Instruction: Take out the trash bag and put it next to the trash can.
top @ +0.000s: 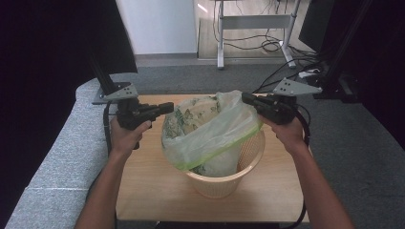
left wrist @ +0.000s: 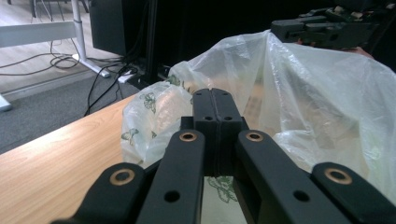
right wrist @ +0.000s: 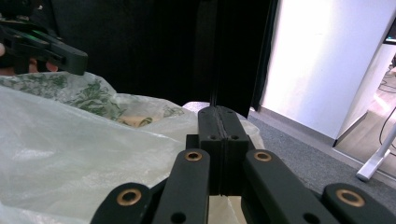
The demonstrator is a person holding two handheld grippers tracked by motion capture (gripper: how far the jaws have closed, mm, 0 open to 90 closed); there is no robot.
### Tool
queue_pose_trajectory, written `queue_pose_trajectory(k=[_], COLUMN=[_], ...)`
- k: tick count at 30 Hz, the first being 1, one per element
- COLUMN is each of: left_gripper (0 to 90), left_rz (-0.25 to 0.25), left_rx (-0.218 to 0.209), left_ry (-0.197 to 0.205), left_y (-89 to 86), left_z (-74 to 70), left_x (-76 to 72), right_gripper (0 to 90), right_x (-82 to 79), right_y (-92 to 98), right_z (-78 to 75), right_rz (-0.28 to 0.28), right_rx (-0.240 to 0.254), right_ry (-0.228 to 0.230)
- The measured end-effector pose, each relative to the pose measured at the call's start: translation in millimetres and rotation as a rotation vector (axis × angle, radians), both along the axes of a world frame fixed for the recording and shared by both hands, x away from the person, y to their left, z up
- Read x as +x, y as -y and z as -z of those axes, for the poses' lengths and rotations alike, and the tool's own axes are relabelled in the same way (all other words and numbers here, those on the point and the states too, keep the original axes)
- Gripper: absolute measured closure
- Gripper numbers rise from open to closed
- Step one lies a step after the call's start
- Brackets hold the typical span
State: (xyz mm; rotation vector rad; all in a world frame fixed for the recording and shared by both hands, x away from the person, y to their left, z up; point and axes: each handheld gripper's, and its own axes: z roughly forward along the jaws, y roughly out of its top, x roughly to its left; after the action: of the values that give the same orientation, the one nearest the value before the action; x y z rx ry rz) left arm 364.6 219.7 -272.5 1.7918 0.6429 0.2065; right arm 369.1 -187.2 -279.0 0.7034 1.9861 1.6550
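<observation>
A thin see-through plastic bag [top: 210, 133] with green leaf print and a green band lines a beige woven basket [top: 215, 187] in the middle of the wooden table [top: 143, 186]. My left gripper [top: 169, 107] is at the bag's left rim, its jaws pressed together on the film [left wrist: 154, 116]. At the right, my right gripper [top: 246, 98] is shut on the raised top edge of the bag [right wrist: 70, 140]. The bag hangs stretched between the two. In the left gripper view the right gripper [left wrist: 280, 25] sits beyond the bag. The left gripper [right wrist: 79, 58] appears top left in the right gripper view.
The table has bare wood in front of and beside the basket. A grey padded ledge [top: 57, 152] runs along the left. Behind are grey carpet, a desk frame [top: 253, 21], floor cables [top: 282, 76] and black posts [top: 102, 71].
</observation>
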Motion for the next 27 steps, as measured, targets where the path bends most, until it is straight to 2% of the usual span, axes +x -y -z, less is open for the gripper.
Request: queue_pose_trajectory(k=[3, 5, 13, 16, 19, 20, 21, 23, 27], left_gripper=[90.0, 90.0, 90.0, 90.0, 90.0, 90.0, 90.0, 90.0, 90.0], left_rz=[-0.002, -0.004, -0.011, -0.019, -0.025, -0.029, -0.033, -0.042, -0.046], left_rx=[0.001, 0.000, 0.006, 0.008, 0.008, 0.011, 0.008, -0.008, -0.021], left_ry=[0.000, -0.003, -0.015, -0.027, -0.029, -0.026, -0.024, -0.012, 0.008], left_y=[-0.1, 0.2, 4.6, 5.4, 5.8, 5.7, 5.1, 1.9, -0.5], left_z=[-0.3, 0.5, 7.7, 10.9, 11.9, 11.3, 10.5, 5.4, -1.0], left_x=[2.4, 4.9, 17.2, 22.6, 26.1, 26.8, 27.4, 27.6, 24.6], right_gripper=[89.2, 89.3, 89.5, 89.5, 89.5, 89.5, 89.5, 89.4, 89.5], right_x=[4.2, 9.6, 21.7, 27.5, 29.8, 30.9, 30.9, 30.6, 27.4], right_y=[1.0, -0.2, -2.6, -7.5, -8.7, -9.0, -9.0, -10.2, -12.6], right_z=[0.2, 3.2, 11.5, 15.7, 16.4, 15.1, 15.1, 11.1, 5.6], right_rz=[0.010, 0.019, 0.020, 0.017, 0.016, 0.013, 0.013, 0.009, 0.008], right_rx=[0.003, -0.022, -0.044, -0.069, -0.059, -0.035, -0.035, -0.005, 0.014], right_ry=[-0.004, -0.011, -0.021, -0.023, -0.020, -0.012, -0.012, 0.014, 0.047])
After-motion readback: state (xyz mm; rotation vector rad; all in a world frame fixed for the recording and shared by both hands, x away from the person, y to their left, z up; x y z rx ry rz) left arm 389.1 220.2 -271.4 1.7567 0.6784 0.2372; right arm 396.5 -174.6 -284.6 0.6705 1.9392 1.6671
